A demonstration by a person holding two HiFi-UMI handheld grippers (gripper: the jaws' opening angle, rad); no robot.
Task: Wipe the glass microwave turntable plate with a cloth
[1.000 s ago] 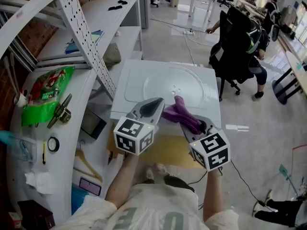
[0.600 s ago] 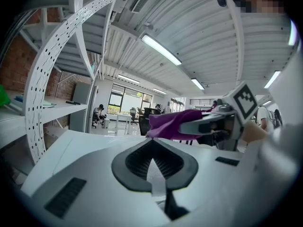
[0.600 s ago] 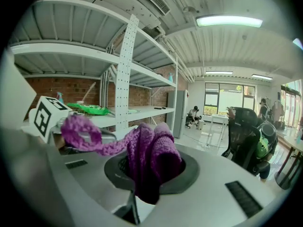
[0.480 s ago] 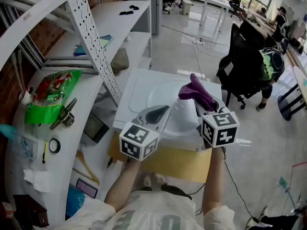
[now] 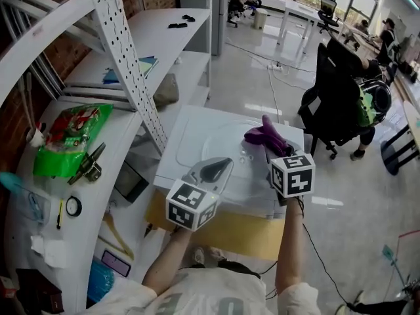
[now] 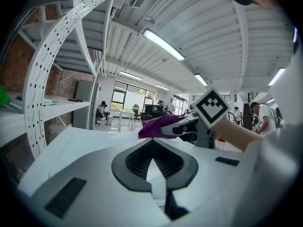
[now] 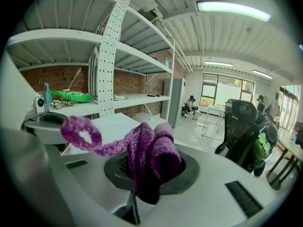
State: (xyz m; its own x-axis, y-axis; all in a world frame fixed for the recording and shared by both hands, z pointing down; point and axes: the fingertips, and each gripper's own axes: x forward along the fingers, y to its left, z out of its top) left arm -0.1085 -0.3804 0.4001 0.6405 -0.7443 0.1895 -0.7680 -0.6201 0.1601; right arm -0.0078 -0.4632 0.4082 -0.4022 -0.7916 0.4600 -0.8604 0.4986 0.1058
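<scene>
The glass turntable plate (image 5: 224, 142) lies flat on top of a white microwave (image 5: 186, 131). Because it is clear, its rim reads only as a faint ring. The right gripper (image 5: 275, 151) hangs over the plate's right side, its jaws closed on a purple knitted cloth (image 5: 262, 136). In the right gripper view the cloth (image 7: 152, 157) is bunched between the jaws, with a loop trailing off to the left. Whether the cloth touches the glass cannot be told. The left gripper (image 5: 220, 165) is over the plate's near edge, and in its own view the left gripper (image 6: 152, 148) has its jaws drawn together with nothing between them. The two grippers and the cloth cover the plate's near and right rim, and neither gripper view shows the glass clearly. A tan sheet (image 5: 236, 225) sticks out from under the microwave's near side. To the left a curved white surface (image 5: 98, 176) carries a green packet (image 5: 69, 136) and a roll of tape (image 5: 73, 206). A perforated white upright (image 5: 128, 64) slants between that surface and the microwave. A grey lump (image 5: 167, 87) sits on a shelf behind. To the right a black office chair (image 5: 338, 104) stands on the floor; the green thing on it is too small to identify.
</scene>
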